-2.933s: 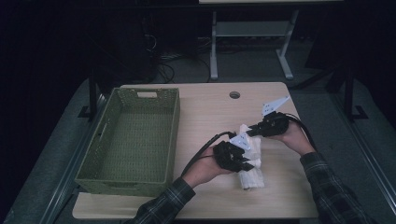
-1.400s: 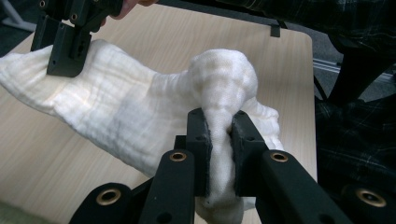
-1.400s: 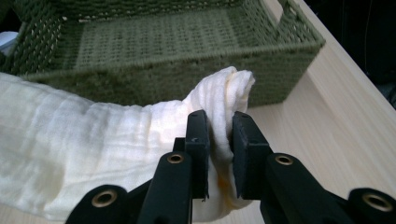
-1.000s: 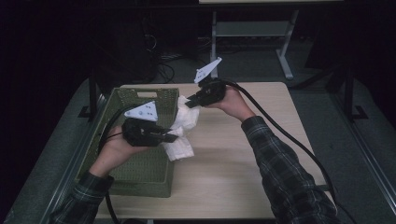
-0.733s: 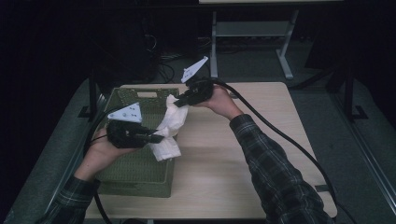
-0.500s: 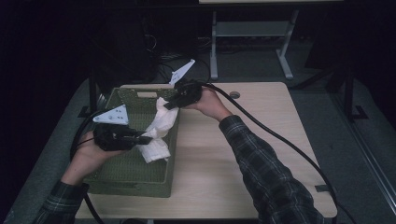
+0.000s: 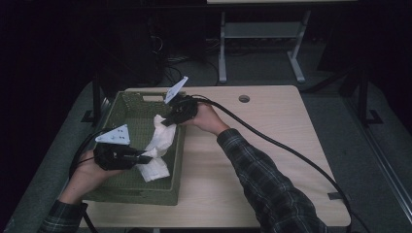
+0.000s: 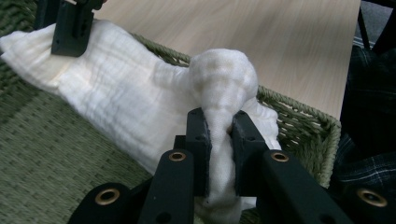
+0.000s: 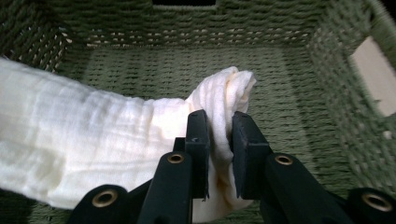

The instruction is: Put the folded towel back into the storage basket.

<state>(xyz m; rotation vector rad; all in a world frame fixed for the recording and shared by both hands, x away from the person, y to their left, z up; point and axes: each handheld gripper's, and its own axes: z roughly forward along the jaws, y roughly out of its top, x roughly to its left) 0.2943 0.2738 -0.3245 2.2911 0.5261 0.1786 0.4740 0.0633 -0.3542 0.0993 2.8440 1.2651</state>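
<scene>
We work at a pale wooden table (image 7: 272,145), with a green woven basket (image 7: 127,187) sitting at its nine o'clock side. Slung above the basket's three o'clock rim hangs a white cloth (image 7: 158,145), held up at both ends. Our left gripper (image 7: 145,158), at the cloth's six o'clock end, has its jaws pinched tight on a bunched fold; our right gripper (image 7: 167,120), at twelve o'clock, clamps the other end.

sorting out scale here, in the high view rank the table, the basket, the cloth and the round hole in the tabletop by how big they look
1. table
2. basket
3. cloth
4. round hole
</scene>
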